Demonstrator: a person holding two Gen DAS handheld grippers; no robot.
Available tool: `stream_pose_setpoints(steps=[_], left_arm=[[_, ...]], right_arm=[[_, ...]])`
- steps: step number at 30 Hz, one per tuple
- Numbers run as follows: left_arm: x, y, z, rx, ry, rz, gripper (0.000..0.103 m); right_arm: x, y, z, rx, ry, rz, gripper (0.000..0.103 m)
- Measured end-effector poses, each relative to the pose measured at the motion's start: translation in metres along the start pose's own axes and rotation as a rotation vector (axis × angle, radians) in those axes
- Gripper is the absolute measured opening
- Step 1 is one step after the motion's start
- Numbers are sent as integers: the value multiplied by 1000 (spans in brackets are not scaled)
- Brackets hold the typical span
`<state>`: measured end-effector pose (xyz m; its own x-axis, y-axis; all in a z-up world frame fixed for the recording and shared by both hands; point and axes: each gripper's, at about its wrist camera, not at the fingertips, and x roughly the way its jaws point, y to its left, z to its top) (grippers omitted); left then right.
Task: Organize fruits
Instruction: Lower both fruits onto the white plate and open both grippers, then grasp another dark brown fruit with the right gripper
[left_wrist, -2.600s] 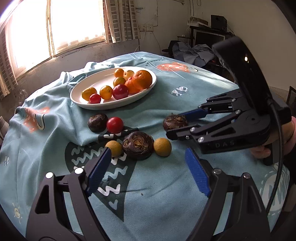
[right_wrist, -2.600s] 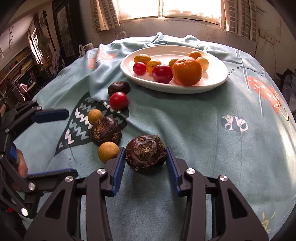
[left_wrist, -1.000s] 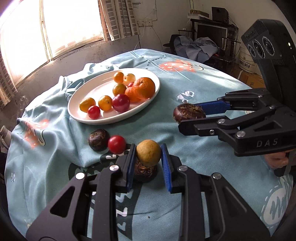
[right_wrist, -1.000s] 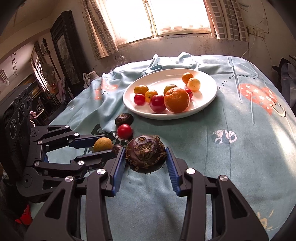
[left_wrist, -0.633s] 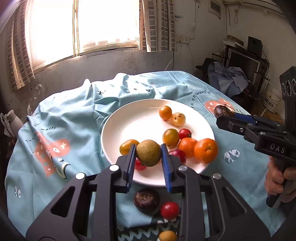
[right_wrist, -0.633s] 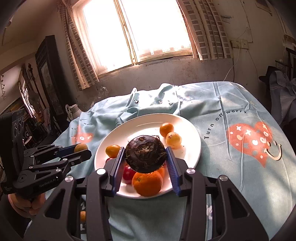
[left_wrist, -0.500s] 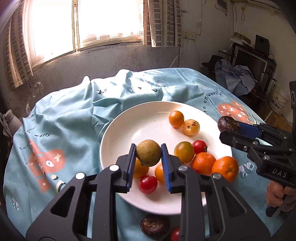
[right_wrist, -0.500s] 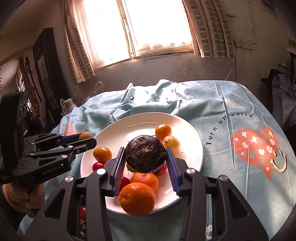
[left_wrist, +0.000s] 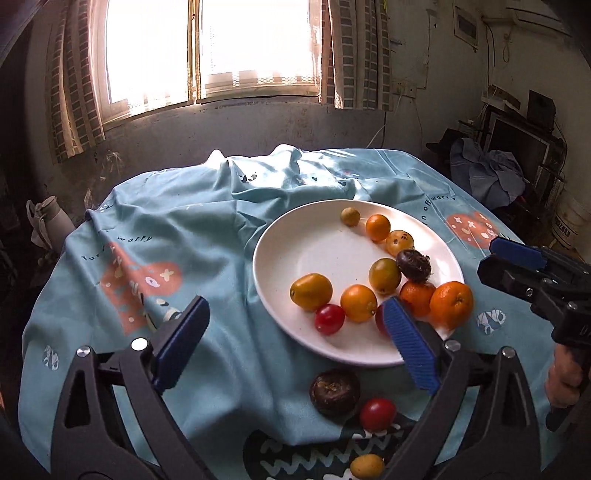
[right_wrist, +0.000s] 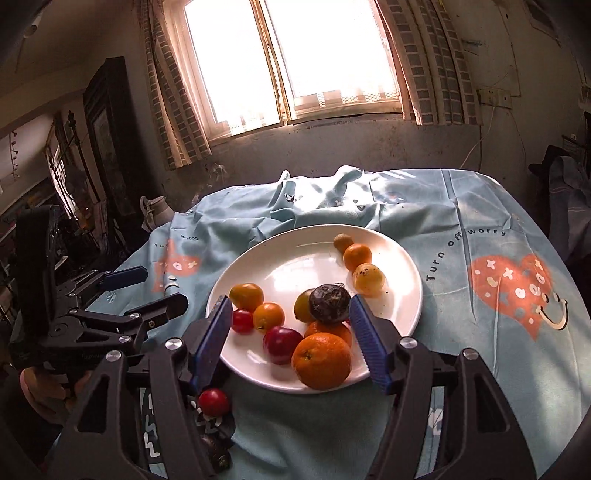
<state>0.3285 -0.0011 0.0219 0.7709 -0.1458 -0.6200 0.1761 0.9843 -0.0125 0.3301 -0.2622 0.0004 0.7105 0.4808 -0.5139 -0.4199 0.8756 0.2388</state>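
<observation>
Left wrist: both claws (left_wrist: 293, 341) (right_wrist: 290, 338) now gape empty — 2 fruits dropped onto plate (left_wrist: 295, 254).

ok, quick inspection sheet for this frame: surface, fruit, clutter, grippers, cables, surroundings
Surface: round table under a rumpled light blue printed tablecloth.
Job's things: white plate holds small orange, yellow and red fruits, two oranges and a dark brown fruit. Off the plate, on the cloth: another dark brown fruit, a red fruit, a yellow fruit.
Clutter: nothing seen on the table besides the fruit.
Grippers: left gripper open and empty; right gripper open and empty, above the plate's near edge.
Cables: wire hanging down the wall under the window.
Surroundings: bright window with curtains; clothes pile and shelves at right.
</observation>
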Motion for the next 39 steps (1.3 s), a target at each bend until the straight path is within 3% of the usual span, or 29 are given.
stream_pose_setpoints(steps=[5, 10, 17, 35, 39], left_arm=[[-36, 12, -52, -57, 3, -34, 99], [-45, 22, -87, -80, 27, -4, 99], [-51, 32, -90, -130, 22, 3, 99], [-47, 31, -91, -127, 43, 18, 99], [-46, 32, -91, -132, 45, 23, 99]], right_arm=[[-8, 36, -45, -99, 97, 46, 66], [8, 71, -85, -249, 220, 42, 66], [23, 89, -106, -363, 295, 15, 66], [36, 90, -112, -347, 318, -20, 66], [37, 91, -112, -348, 318, -26, 59]])
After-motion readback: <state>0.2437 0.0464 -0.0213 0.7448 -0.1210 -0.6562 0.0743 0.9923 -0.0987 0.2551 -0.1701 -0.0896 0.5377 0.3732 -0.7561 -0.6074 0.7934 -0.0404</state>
